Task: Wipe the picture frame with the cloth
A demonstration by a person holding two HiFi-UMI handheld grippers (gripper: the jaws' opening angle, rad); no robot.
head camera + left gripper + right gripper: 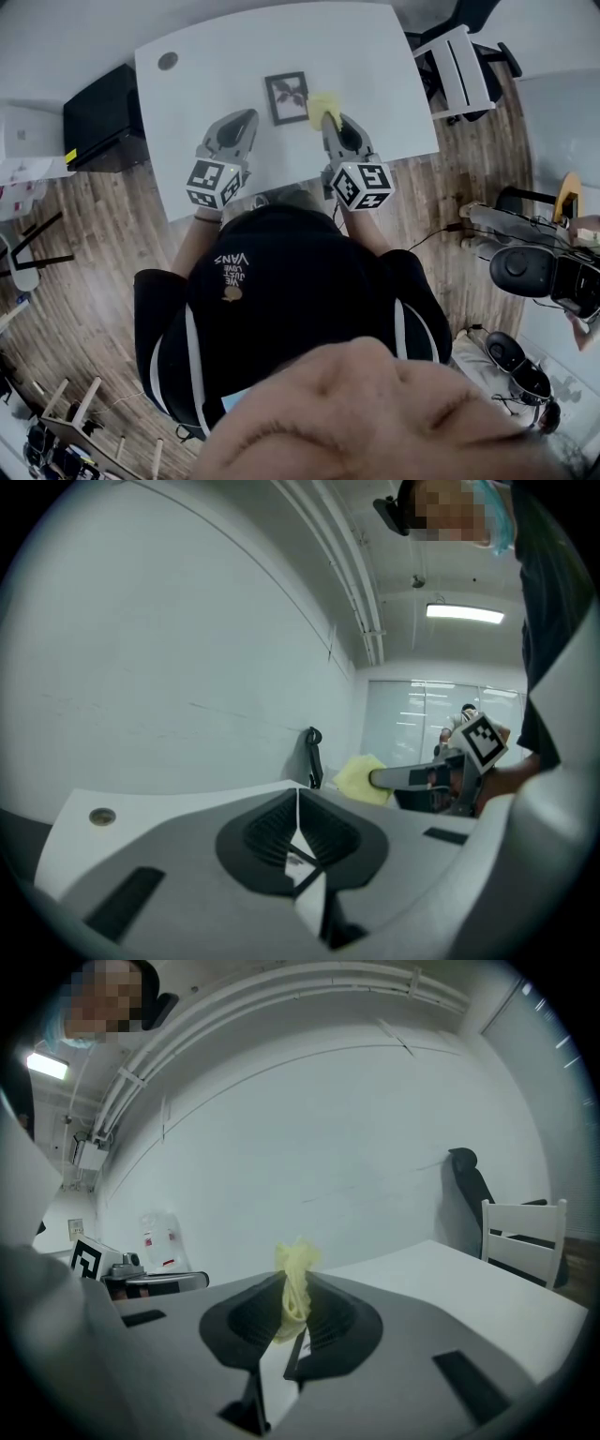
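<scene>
**Cloth pinched, frame unbraced**

Head view: the right gripper is holding the yellow cloth at its tip. The picture frame is sitting just left of that tip, and ahead-right of the left gripper.

Left gripper view: its jaws are pressing together on nothing.

Right gripper view: the jaws are pinching a thin bunch of cloth, which could slip out. The frame, possibly standing, is going unbraced, so a wipe could shove it.

"VANS" on black top (smaller print beside it illegible).

Yellow cloth, black picture frame, white table
</scene>
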